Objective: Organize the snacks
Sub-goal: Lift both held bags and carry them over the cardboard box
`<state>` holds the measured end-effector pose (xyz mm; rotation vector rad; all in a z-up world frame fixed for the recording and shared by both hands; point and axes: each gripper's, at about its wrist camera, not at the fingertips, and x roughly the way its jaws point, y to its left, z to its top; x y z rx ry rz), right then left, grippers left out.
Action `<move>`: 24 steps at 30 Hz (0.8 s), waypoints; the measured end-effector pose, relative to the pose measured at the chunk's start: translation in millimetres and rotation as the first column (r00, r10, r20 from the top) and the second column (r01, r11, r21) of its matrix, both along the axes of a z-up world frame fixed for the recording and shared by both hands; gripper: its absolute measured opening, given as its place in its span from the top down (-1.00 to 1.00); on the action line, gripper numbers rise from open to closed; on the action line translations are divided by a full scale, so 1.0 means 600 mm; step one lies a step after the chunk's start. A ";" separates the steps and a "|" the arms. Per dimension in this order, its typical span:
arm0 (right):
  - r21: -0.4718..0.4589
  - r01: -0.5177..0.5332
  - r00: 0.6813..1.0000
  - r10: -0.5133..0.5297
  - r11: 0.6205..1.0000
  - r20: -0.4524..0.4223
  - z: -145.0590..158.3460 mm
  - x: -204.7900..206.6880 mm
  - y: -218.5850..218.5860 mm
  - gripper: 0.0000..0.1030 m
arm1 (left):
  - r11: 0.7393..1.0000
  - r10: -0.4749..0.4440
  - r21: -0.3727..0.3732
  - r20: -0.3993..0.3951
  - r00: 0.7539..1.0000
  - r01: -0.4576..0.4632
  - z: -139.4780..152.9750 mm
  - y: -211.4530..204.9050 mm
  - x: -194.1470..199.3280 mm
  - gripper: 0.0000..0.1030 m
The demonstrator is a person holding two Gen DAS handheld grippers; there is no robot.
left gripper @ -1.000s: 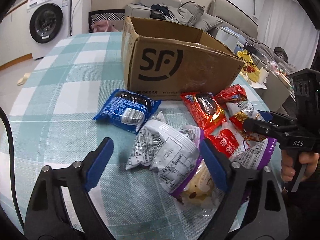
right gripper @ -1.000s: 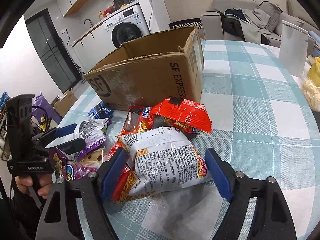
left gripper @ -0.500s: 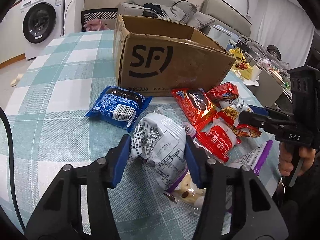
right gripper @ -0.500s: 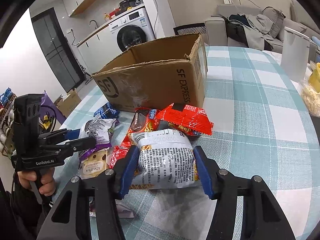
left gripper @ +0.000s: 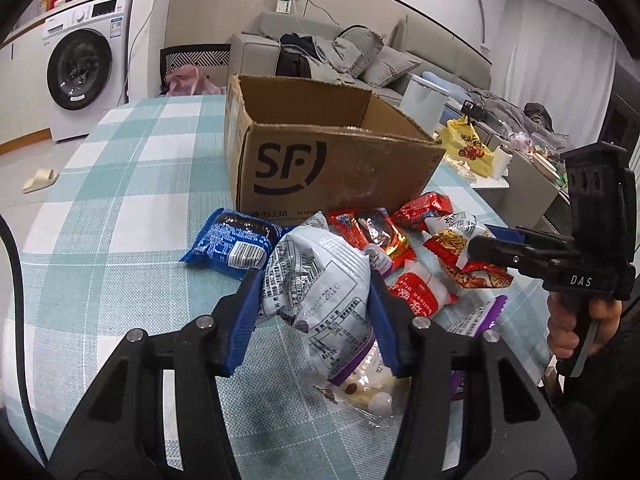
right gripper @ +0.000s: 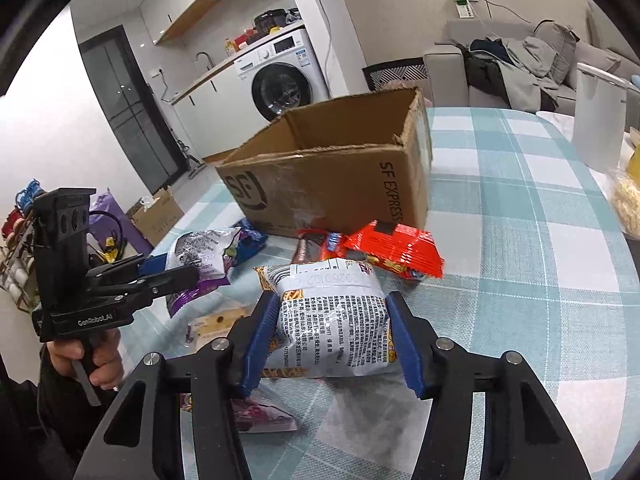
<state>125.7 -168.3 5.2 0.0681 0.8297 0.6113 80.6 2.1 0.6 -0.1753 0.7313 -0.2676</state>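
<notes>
living room, checked tablecloth | left gripper clenching white-purple snack bag, right gripper clenching noodle-snack bag, both just before SF box | risk: puffy bags slipping or bursting, hanging tails snagging box rim

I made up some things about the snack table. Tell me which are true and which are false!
1. The left gripper squeezes a white-and-purple snack bag. True.
2. The right gripper is empty. False: its fingers clamp a white noodle snack packet.
3. The cardboard box is closed. False: its top is open.
4. A blue packet lies in front of the box. True.
5. The red packets are inside the box. False: they lie on the checked tablecloth.
</notes>
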 end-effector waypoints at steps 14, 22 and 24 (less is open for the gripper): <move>0.068 0.022 0.993 -0.030 0.997 0.111 0.067 -0.012 0.004 -0.08 | 0.999 0.048 0.002 0.084 0.995 -0.048 0.056 0.010 -0.018 0.05; 0.085 0.051 0.985 -0.064 0.995 0.162 0.107 -0.003 0.009 -0.08 | 0.998 0.067 0.010 0.146 0.987 -0.069 0.105 0.010 -0.012 0.05; 0.086 0.060 0.981 -0.075 0.994 0.178 0.116 0.000 0.012 -0.08 | 0.997 0.069 0.010 0.158 0.985 -0.072 0.116 0.010 -0.008 0.05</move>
